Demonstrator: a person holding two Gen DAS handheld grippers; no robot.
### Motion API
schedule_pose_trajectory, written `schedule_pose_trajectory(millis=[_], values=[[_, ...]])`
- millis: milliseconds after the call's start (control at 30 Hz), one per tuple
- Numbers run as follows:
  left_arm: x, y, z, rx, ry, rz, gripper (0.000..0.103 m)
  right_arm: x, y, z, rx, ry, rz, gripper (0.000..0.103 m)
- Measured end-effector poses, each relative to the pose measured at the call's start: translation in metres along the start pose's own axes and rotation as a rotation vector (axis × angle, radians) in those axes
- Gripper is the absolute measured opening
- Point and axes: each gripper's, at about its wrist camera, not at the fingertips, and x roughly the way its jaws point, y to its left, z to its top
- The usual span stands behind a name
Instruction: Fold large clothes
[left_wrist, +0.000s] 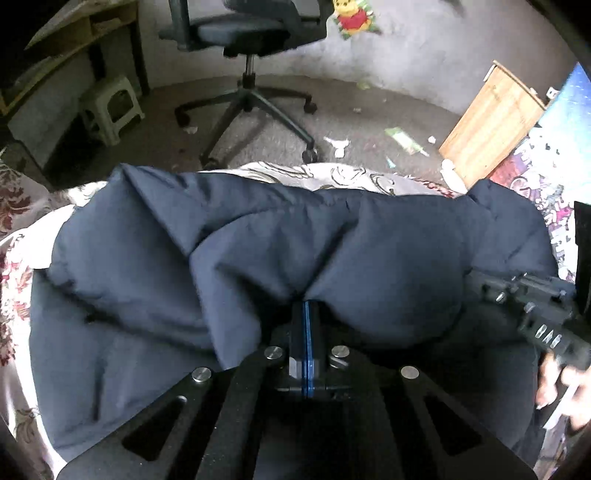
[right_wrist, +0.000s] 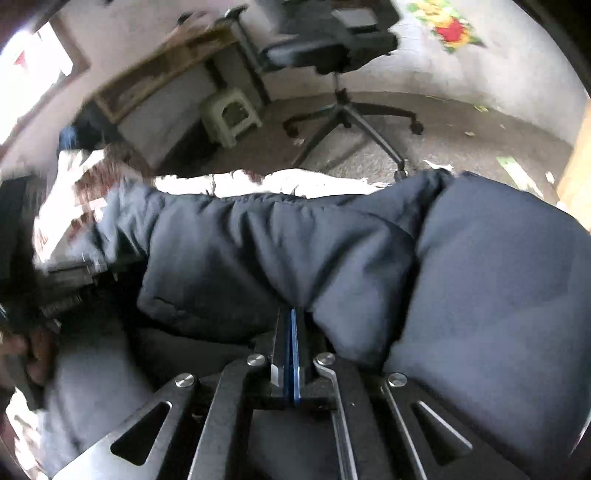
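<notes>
closest to us in the left wrist view, our left gripper (left_wrist: 305, 306) points steeply down with its black fingers and blue pads pressed together, clamped on a pinched ridge of the dark navy padded jacket (left_wrist: 258, 240); in the right wrist view our right gripper (right_wrist: 291, 314) stands the same way, jaws drawn together on another fold of that jacket (right_wrist: 369, 251), the cloth bunching right at the tips. the jacket lies in bulky folds across a white bed sheet with a dark red floral print (left_wrist: 14, 206), filling most of both views, with a puffed roll of it raised between the two grips and a flatter layer beneath, nearer to us. at the right edge of the left wrist view we see the black body of the right gripper and our right hand (left_wrist: 561, 387) around its handle; at the left edge of the right wrist view, blurred, we see our left hand (right_wrist: 37, 354) on the other one. to the right of the jacket a colourful printed cloth (left_wrist: 546, 177) lies on the bed. beyond the bed edge, the grey carpeted floor (left_wrist: 280, 129) is dotted with scraps of paper, and a light wooden board (left_wrist: 491, 122) leans by the bed. farther off stand a black office chair on castors (left_wrist: 251, 88), a pale green plastic stool (left_wrist: 110, 107) and a wooden desk (left_wrist: 74, 33), with a yellow and red cartoon bear sticker (left_wrist: 351, 16) on the grey wall
</notes>
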Motion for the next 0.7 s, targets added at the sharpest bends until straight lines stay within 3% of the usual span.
schedule_pose_trajectory(millis=[200,267,333,400,533,633,700], values=[[-0.017,0.022,-0.007,-0.083,0.009,-0.036,0.003,-0.025,0.051,0.026,-0.126,-0.084,0.096,0.007],[-0.011,0.024,-0.004,-0.097,0.034,-0.035,0.003,-0.005,0.071,0.032,-0.176,-0.016,0.077,0.007],[-0.012,0.023,0.0,-0.091,0.045,-0.018,0.003,0.022,0.082,0.028,-0.206,0.064,0.004,0.006],[-0.005,0.02,0.0,-0.077,0.061,0.001,0.003,0.041,0.08,0.018,-0.202,0.088,-0.038,0.0],[0.005,0.018,-0.005,-0.081,0.057,0.021,0.003,0.051,0.071,0.009,-0.176,0.085,-0.021,0.0],[-0.001,0.012,-0.008,-0.039,0.03,0.031,0.003,0.021,0.058,0.007,-0.135,0.044,0.039,0.0],[-0.006,0.007,-0.012,0.014,0.017,0.047,0.003,-0.006,0.044,0.005,-0.1,-0.015,0.008,0.0]])
